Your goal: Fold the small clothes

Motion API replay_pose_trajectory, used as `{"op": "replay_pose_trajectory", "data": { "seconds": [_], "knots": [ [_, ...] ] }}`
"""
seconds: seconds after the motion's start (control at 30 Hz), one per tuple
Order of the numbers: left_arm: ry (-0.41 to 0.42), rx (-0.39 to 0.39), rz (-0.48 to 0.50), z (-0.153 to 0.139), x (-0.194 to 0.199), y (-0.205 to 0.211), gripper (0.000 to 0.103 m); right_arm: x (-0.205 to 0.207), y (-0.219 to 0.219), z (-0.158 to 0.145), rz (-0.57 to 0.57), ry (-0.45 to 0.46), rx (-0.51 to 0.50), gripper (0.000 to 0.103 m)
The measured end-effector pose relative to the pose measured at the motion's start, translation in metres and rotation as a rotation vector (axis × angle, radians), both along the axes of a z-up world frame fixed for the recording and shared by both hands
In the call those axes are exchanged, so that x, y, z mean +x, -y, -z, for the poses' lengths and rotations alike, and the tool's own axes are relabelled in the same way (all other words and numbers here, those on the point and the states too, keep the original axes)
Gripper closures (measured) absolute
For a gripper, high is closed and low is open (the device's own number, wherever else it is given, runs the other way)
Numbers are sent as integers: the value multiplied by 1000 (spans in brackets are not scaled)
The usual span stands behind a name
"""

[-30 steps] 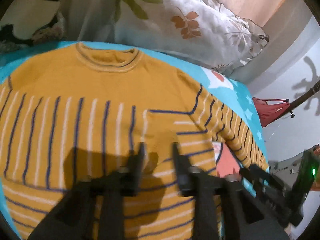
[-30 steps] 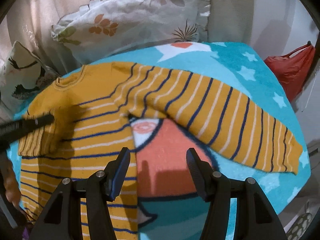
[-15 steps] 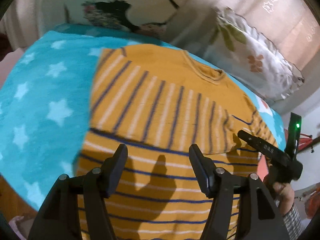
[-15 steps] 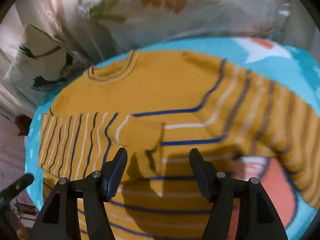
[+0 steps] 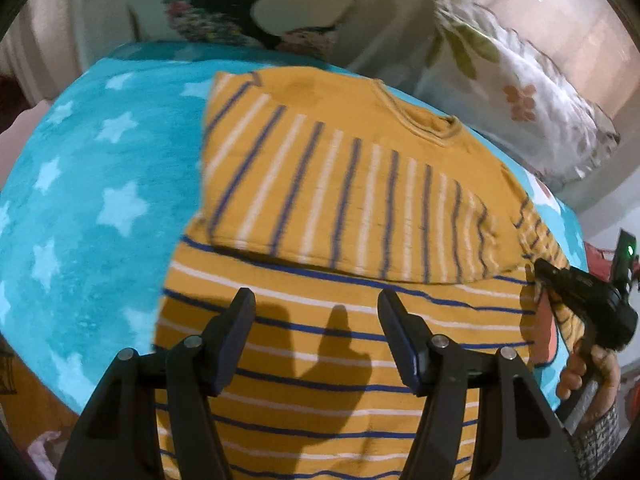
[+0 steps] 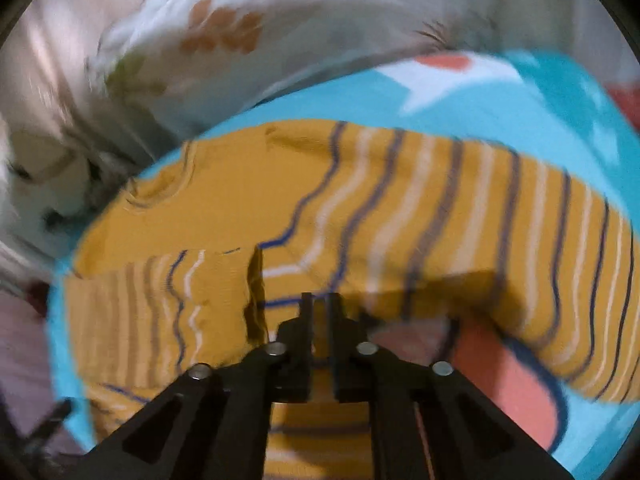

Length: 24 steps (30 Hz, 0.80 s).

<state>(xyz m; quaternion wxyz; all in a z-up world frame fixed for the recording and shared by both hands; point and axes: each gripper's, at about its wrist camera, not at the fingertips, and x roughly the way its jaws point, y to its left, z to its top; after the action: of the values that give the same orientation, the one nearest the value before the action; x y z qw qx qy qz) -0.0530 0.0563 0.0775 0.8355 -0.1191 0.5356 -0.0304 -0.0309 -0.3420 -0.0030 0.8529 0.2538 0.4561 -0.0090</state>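
Ribbed knit sweater on a fleecy blanket; matt plastic left claw.

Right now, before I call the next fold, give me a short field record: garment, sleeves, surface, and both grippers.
garment: mustard-yellow knit sweater with blue and white stripes, lying flat
sleeves: left sleeve folded across the chest; right sleeve not yet folded in
surface: turquoise blanket with white stars
left gripper: open, above the sweater's lower body, nothing between the jaws
right gripper: jaws have just been closing, now nearly together at the right sleeve's lower edge; a grip cannot be told through the blur
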Motion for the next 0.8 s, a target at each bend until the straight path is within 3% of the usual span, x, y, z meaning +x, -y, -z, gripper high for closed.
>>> {"op": "replay_pose_trajectory", "data": {
  "seconds": [0.03, 0.1, 0.23, 0.47, 0.57, 0.73, 0.77, 0.8],
  "knots": [
    [3, -2, 17, -1, 0, 8, 40, -14, 11, 0, 31, 7, 21, 63],
    [6, -5, 50, -2, 1, 22, 40, -46, 40, 4, 109, 25, 77, 54],
    [-8, -22, 101, -1, 3, 47, 40, -127, 111, 19, 319, 26, 198, 53],
    [-14, -16, 177, -1, -4, 90, 40, -247, 205, 39, 655, 55, 285, 49],
    [-10, -5, 201, -3, -9, 102, 40, -262, 232, 40, 715, 76, 298, 48],
    [-18, 12, 218, -6, -19, 109, 40, -246, 255, 38, 755, 93, 252, 49],
    [-17, 16, 215, -6, -20, 107, 40, -241, 259, 38, 758, 92, 243, 52],
    [-17, 19, 209, -7, -21, 104, 40, -234, 258, 37, 753, 94, 246, 67]
  ]
}}
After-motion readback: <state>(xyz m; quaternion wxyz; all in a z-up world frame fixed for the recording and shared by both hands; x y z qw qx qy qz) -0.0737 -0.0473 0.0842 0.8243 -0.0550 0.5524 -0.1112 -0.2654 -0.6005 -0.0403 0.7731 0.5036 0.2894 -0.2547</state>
